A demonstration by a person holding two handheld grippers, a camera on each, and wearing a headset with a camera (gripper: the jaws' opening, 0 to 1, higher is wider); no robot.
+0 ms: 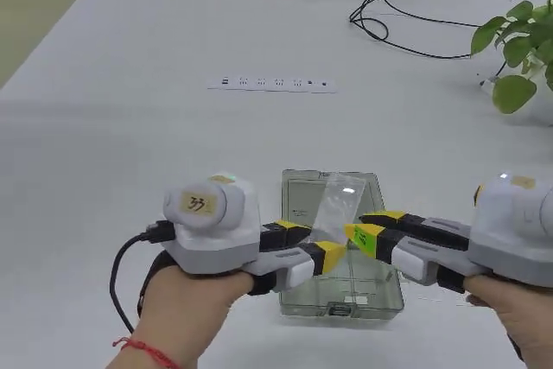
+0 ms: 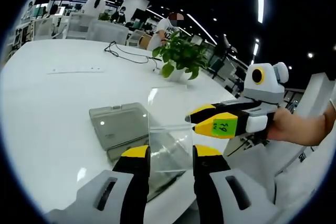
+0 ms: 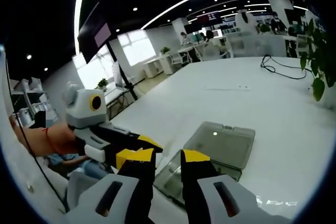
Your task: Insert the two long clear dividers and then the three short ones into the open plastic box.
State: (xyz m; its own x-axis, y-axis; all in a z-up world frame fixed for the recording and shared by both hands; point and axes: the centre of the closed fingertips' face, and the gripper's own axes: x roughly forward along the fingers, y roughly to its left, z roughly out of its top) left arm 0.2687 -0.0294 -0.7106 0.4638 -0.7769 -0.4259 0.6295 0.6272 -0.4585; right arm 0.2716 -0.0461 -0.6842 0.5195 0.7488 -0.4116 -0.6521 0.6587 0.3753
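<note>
The clear plastic box (image 1: 298, 298) lies open near the table's front edge, its lid (image 1: 302, 187) folded back on the far side. Above it a clear divider (image 1: 337, 205) stands tilted, and my left gripper (image 1: 313, 242) is shut on its lower end. In the left gripper view the divider (image 2: 168, 140) spans the gap between my left gripper's (image 2: 170, 153) jaws, above the box (image 2: 118, 124). My right gripper (image 1: 374, 225) comes in from the right, its tips at the divider's right edge and a narrow gap between its jaws (image 3: 168, 158). The box (image 3: 220, 145) lies just beyond them.
A white power strip (image 1: 272, 84) lies mid-table. A black cable (image 1: 380, 23) loops at the back right, beside a potted plant (image 1: 518, 49). Bare white tabletop surrounds the box. A person (image 2: 168, 24) sits far behind the plant.
</note>
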